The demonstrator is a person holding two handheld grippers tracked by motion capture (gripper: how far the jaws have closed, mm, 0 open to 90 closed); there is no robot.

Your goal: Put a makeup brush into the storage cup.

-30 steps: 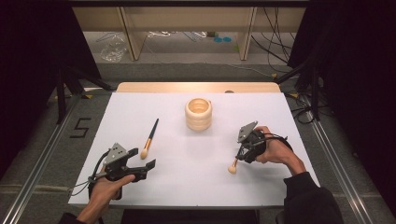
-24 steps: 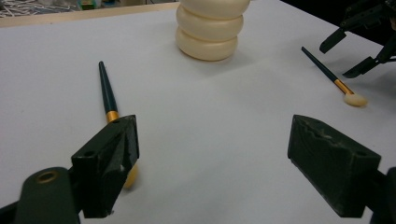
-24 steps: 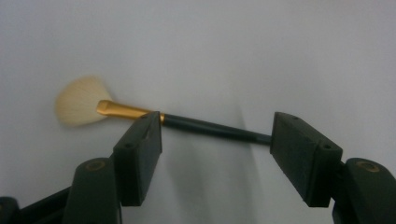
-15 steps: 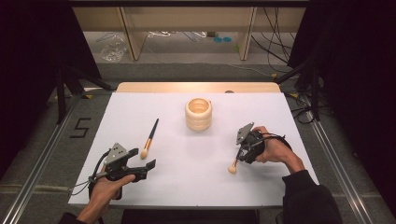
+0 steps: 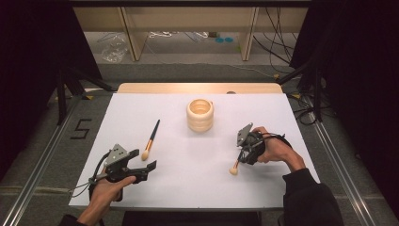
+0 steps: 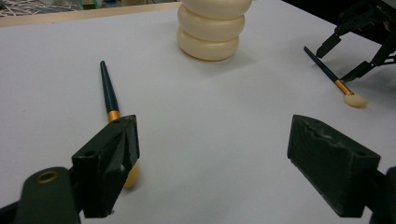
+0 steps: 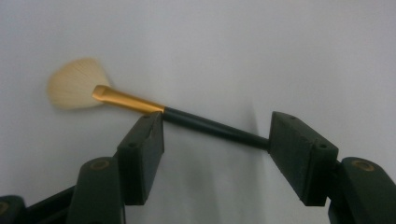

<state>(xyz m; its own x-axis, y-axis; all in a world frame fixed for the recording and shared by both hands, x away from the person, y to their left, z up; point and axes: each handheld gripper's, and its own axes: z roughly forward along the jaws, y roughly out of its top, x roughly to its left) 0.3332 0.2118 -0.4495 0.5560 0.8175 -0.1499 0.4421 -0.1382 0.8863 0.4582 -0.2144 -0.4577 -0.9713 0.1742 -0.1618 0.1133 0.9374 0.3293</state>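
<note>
Neither brush is sitting in the cup yet: the right gripper is straddling the right brush, jaws apparently wide, while the left gripper is hovering open near the left brush.

A ringed cup is set on the table, towards its far middle. One brush is laid left of it and nearer. A second brush is laid near right, between the open jaws of the right gripper. The left gripper is held near left, just beside the first brush.
</note>
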